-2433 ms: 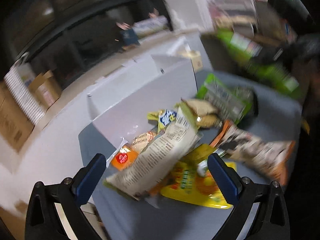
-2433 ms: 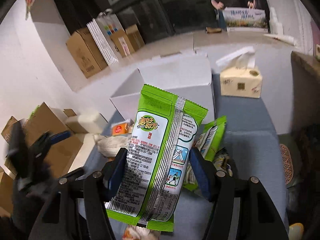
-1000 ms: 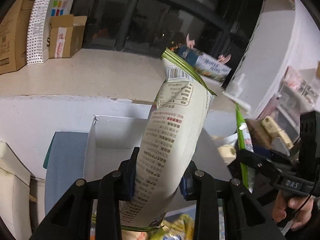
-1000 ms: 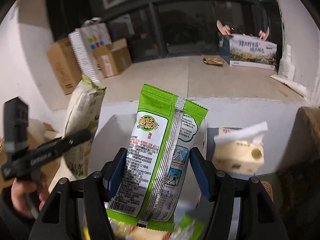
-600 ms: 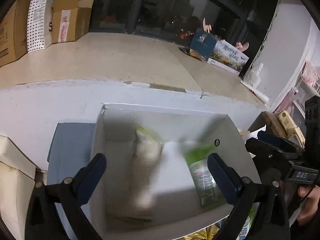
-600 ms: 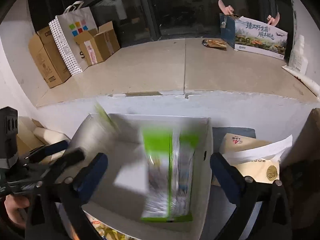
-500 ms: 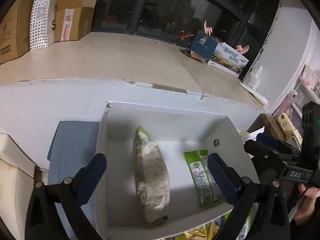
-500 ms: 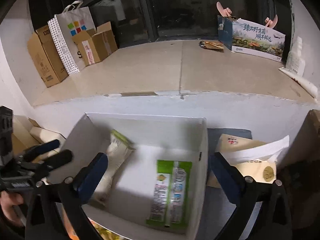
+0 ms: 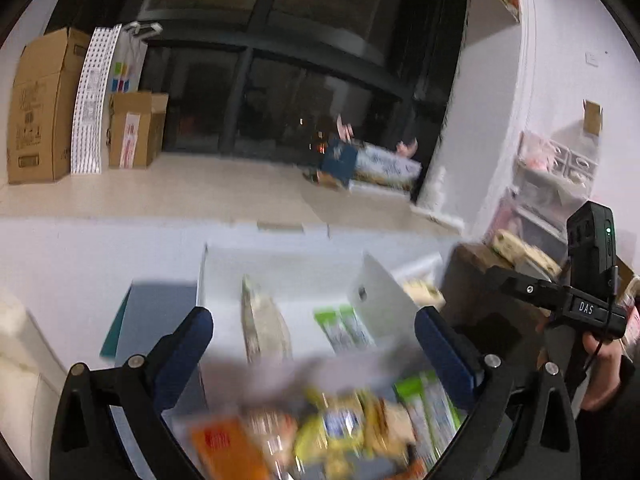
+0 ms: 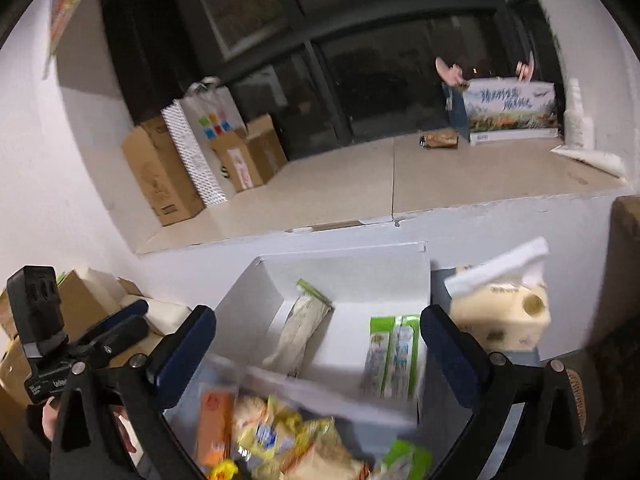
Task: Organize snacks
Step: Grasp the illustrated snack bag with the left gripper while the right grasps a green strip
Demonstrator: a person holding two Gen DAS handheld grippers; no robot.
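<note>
Both packets are now released into the white box (image 10: 260, 288): pale packet (image 10: 298, 334) left, green packet (image 10: 390, 354) right. Left gripper (image 9: 312, 344) and right gripper (image 10: 318, 344) have withdrawn, jaws wide and empty. Remaining snacks (image 10: 276, 432) (blurred) await sorting on the counter.

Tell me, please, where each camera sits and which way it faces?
Left wrist: on the left gripper, aimed down at the white box; own open fingers, plus the right gripper.
Right wrist: on the right gripper, same aim; own open fingers, left gripper visible.
Shared: box, beige packet, green packet.
</note>
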